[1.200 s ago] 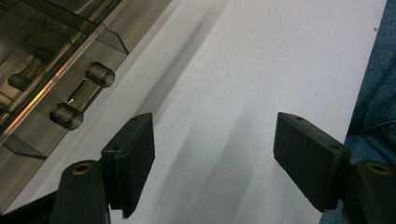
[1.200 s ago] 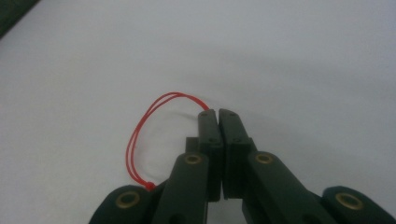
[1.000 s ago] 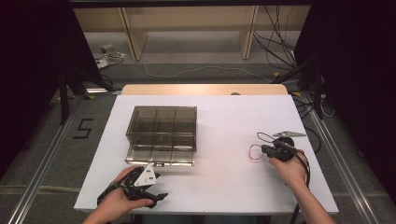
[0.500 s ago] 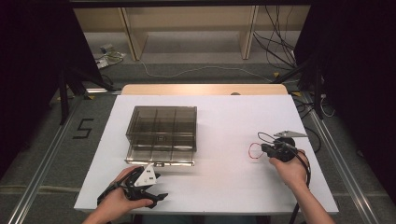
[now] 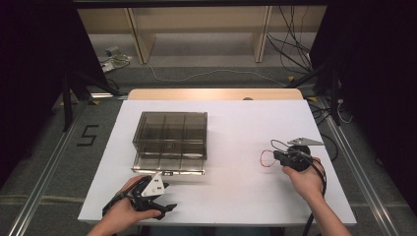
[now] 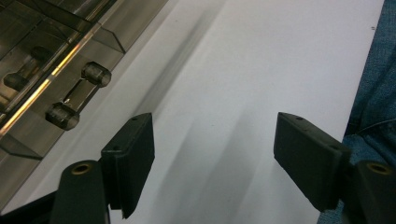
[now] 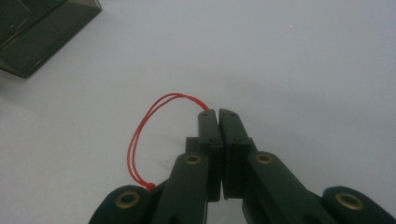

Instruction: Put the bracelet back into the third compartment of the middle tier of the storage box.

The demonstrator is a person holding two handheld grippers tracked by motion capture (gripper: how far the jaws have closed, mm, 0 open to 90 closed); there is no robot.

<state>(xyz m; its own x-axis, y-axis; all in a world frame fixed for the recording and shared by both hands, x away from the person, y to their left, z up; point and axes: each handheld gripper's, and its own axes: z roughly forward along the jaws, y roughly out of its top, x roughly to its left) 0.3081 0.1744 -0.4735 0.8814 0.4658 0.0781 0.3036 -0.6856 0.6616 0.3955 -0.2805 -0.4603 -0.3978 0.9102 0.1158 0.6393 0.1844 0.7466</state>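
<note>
Cord (image 7: 140, 140), red loop, sits pinched in R gripper (image 5: 278, 156) fingers, low over counter (image 5: 236, 196), right of box (image 5: 169, 142). L gripper (image 5: 164, 196) fingers spread, empty, by box front. No change vs 1 s back: both hands idle, transfer to box likely pending.

red string loop (image 7: 140, 135) | thin, doubled, knotted | pinched in right gripper (image 7: 218, 114) | over white table (image 7: 303, 70)

Smoky compartment box (image 5: 170, 142) on white table (image 5: 231, 196)
</note>
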